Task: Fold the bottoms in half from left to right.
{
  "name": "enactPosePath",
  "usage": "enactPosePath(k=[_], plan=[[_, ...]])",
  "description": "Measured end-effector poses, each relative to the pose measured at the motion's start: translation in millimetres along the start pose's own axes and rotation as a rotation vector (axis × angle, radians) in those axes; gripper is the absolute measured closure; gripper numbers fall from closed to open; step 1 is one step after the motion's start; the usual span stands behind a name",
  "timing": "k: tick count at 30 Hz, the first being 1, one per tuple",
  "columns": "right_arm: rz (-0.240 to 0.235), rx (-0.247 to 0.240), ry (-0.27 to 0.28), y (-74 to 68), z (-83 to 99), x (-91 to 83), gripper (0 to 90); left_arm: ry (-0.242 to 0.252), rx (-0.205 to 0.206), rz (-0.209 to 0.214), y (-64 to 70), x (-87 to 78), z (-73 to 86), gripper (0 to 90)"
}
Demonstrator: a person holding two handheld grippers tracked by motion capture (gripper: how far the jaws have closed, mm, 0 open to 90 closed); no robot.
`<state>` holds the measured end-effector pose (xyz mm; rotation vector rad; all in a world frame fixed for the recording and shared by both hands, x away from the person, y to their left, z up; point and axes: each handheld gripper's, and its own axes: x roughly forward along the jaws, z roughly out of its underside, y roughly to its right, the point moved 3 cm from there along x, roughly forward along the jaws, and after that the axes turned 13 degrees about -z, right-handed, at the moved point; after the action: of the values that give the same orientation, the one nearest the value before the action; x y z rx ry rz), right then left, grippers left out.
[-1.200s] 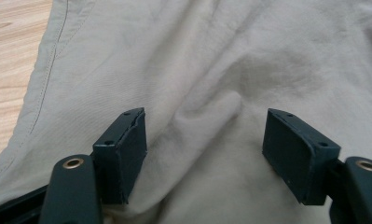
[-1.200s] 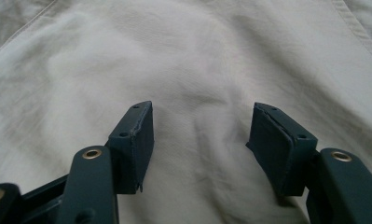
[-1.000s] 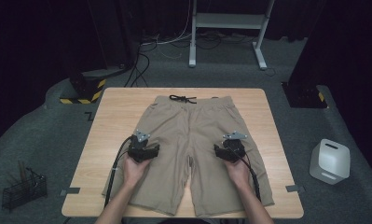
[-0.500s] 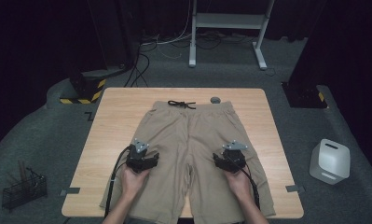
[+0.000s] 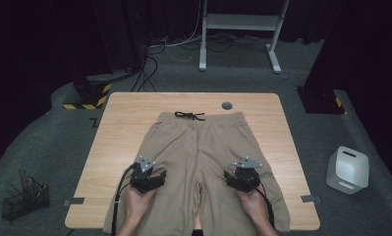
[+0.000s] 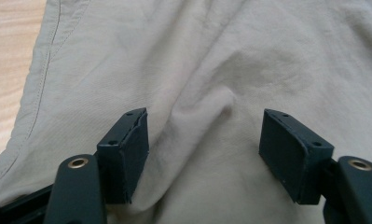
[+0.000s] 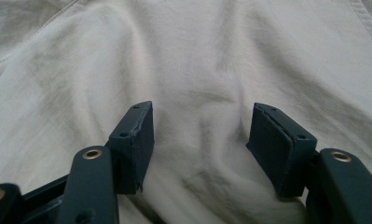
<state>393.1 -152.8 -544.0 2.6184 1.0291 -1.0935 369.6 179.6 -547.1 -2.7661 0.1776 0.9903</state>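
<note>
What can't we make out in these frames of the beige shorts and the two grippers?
- Hems of the beige cloth shorts: cut off by the bottom edge of the high view, partly behind the forearms.
- Left gripper and right gripper: whether the pads press the cloth, both gripper views are too close to tell.
- Small grey round thing on the wooden table: too small to identify, high view.

High view looks forward and down from above the near edge of the desk (image 5: pixel 120 105), whole top in frame. Both gripper views sit close, low over the shorts (image 5: pixel 198 147), which all three share.
</note>
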Motion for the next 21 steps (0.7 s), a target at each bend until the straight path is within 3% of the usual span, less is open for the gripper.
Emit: enactPosePath(k=[13,16,21], plan=[[-0.050,-0.031,-0.047,-33.0,23.9,-23.7,40.9,-0.006,0.008,0.017,6.7,-36.6,28.8,32.5],[-0.062,-0.035,-0.036,-31.1,21.5,-27.7,42.2,-0.021,0.029,0.042,5.7,-34.9,22.9,32.5],[-0.057,-0.008,0.029,-12.4,-4.1,-30.1,41.6,0.004,0.039,0.077,2.6,-27.6,-9.3,31.6]])
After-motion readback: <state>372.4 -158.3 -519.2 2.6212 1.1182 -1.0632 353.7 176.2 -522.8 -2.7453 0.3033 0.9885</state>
